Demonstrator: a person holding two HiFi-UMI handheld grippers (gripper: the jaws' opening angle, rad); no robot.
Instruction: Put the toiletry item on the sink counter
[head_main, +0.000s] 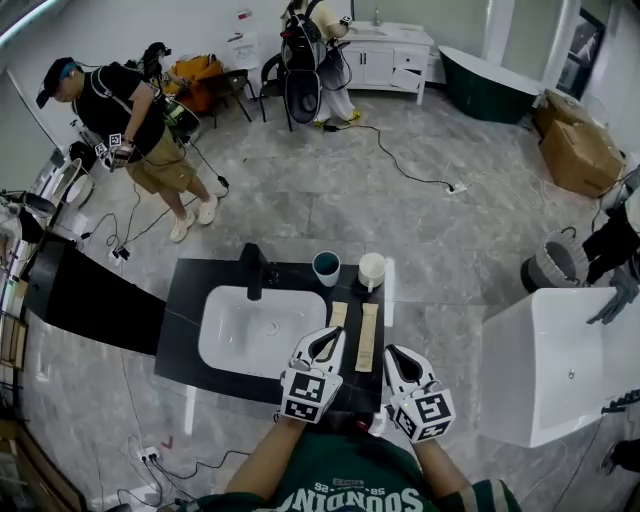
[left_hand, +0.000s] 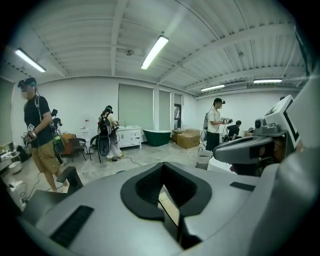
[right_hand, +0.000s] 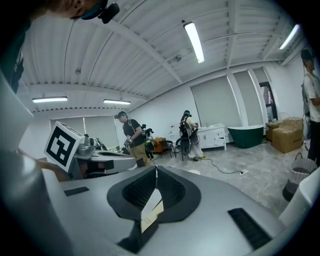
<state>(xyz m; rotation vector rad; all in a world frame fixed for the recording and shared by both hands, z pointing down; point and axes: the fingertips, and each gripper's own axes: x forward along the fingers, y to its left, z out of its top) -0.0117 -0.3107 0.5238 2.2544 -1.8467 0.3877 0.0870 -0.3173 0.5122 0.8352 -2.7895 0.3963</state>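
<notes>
Holding the left claw (head_main: 330, 342) fully closed, gripping nothing, above the front edge of the dark table (head_main: 190, 300), just right of the white basin (head_main: 240, 335). Holding the right claw (head_main: 395, 358) beside it, near the table's front right corner, jaws likewise meeting tip to tip with nothing between them. Pointing both claws toward the table's back edge.

Finding the tan toiletry item (head_main: 368, 335) lying flat on the table, between the basin and the right edge, its long side running front to back, held by neither claw. Noting a second tan item (head_main: 339, 314) just beside it on the basin side, its near end hidden behind the left claw.

Spotting a teal cup (head_main: 326, 267) and a white cup (head_main: 371, 270) standing side by side near the back edge, and a black faucet (head_main: 252, 270) rising behind the basin.

Catching, past the back edge, a person (head_main: 140, 130) standing on the grey floor, with a white cabinet (head_main: 390, 60) and a dark green tub (head_main: 490, 85) along the far wall.
</notes>
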